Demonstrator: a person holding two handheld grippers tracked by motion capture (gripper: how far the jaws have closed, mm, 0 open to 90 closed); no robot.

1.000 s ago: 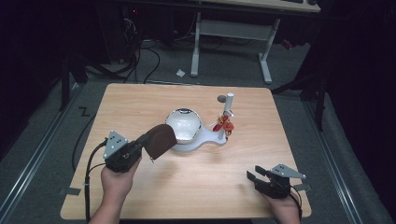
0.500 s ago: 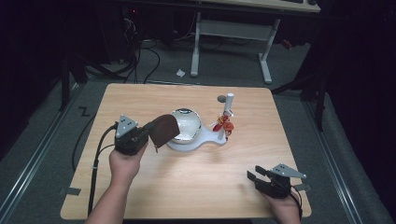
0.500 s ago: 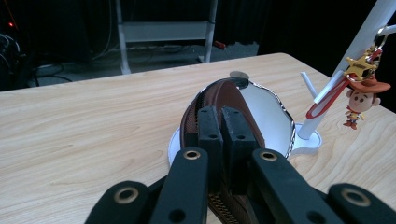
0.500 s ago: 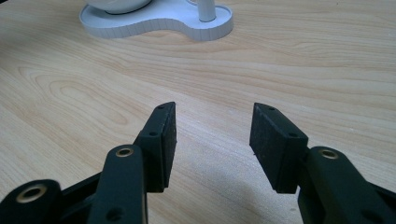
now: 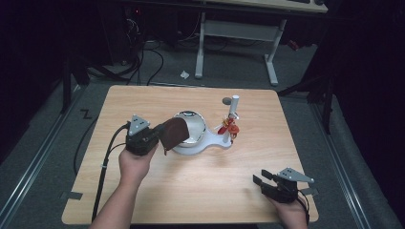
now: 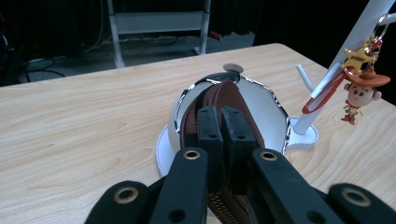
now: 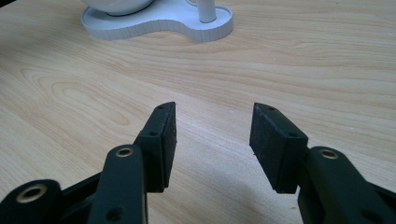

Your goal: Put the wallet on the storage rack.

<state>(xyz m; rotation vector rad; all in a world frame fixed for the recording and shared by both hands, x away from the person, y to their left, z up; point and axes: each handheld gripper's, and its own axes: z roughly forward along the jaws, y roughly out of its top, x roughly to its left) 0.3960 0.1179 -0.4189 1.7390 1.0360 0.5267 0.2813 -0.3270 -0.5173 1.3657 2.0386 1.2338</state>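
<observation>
High view, rounded brown zippered pouch, glossy white dome

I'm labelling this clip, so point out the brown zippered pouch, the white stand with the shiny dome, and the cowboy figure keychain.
Brown zippered pouch [image 5: 173,135], high view, its leather side.
White stand with the shiny dome [image 5: 197,128], high view, dome's right side.
Cowboy figure keychain [image 6: 358,94], left gripper view, its face.

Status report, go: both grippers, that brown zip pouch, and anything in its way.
Left gripper shut on brown pouch, at the white bowl. Right gripper open, empty, low over table. Keychain stand beside bowl.
</observation>
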